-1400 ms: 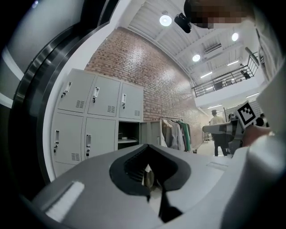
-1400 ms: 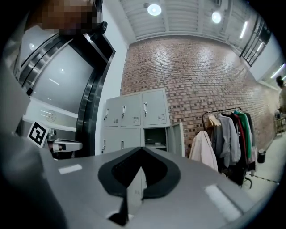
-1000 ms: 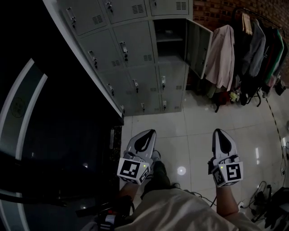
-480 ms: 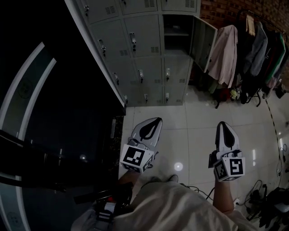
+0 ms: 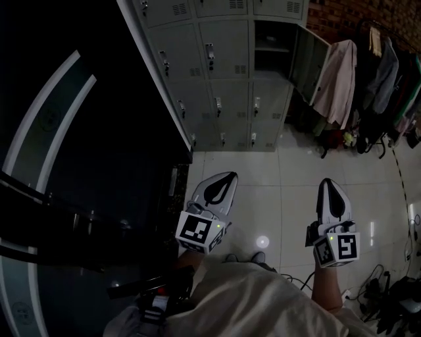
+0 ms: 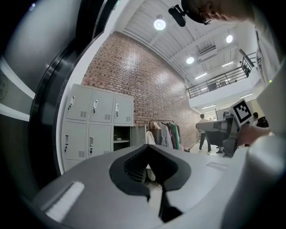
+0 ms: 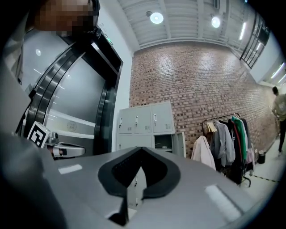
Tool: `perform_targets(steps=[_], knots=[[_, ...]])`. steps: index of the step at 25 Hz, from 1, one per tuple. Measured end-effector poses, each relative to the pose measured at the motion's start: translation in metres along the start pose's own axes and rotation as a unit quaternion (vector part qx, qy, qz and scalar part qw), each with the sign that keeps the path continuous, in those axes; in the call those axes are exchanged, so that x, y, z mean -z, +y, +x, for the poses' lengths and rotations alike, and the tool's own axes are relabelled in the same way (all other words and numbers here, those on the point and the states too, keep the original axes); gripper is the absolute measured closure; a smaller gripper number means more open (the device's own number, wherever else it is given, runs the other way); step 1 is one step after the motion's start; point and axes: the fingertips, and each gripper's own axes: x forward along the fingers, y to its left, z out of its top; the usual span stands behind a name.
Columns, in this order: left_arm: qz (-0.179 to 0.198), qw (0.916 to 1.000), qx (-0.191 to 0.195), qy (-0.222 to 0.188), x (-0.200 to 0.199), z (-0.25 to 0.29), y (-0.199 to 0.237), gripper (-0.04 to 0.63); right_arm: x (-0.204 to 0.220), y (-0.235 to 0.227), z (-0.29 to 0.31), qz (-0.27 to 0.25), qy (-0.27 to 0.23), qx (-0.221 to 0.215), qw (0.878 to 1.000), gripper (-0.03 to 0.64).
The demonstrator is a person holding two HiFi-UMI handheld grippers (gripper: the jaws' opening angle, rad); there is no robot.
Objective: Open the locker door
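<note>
Left gripper: the left gripper [image 5: 222, 181] is held low in front of the person, over the floor. Its jaws are pressed together at the tips with nothing between them.
Right gripper: the right gripper [image 5: 327, 185] is level with the left and well apart from it. It is closed too and carries nothing.
Floor: glossy pale tiled floor [image 5: 279, 187] runs bare from the feet to the lockers. Cables [image 5: 388, 289] lie low at the person's right, off that line.
Left side: a dark panel with pale curved stripes [image 5: 92, 171] runs along the person's left up to the lockers' edge, so there is little room on that side.
Task's thing: the grey lockers [image 5: 223, 79] stand ahead against a brick wall [image 5: 342, 13], well apart from both grippers. Most doors are closed. Each has a small latch handle [image 5: 210, 52] near its left edge.
Open door: one locker door [image 5: 309, 56] in the right column already stands swung out to the right.
Handling: the doors look like thin sheet steel, probably light and stiff, swinging freely on right-hand hinges. The best hold is likely the latch handle. It is small and smooth, so a pinch may slip.
In the way: a clothes rack [image 5: 375, 72] with a pale jacket [image 5: 335, 79] hangs just beside the open door. It may crowd doors in the right column.
</note>
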Motion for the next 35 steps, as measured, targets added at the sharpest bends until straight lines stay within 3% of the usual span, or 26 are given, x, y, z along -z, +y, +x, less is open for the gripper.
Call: perform_targets(steps=[5, 9, 16, 35], knots=[[0.004, 0.9999, 0.006, -0.014, -0.010, -0.011, -0.007, 0.548, -0.005, 0.009, -0.013, -0.007, -0.009, 0.002, 1.000, 0.617], [-0.017, 0.9996, 0.018, 0.011, -0.009, -0.024, -0.019, 0.548, -0.008, 0.018, -0.025, -0.012, -0.008, 0.001, 1.000, 0.617], [-0.009, 0.9998, 0.014, -0.010, -0.014, -0.042, -0.011, 0.548, -0.008, 0.032, -0.037, -0.005, -0.004, 0.002, 1.000, 0.617], [-0.023, 0.9996, 0.014, -0.003, -0.007, -0.066, -0.009, 0.548, -0.004, 0.051, -0.047, -0.005, 0.005, 0.002, 1.000, 0.617]])
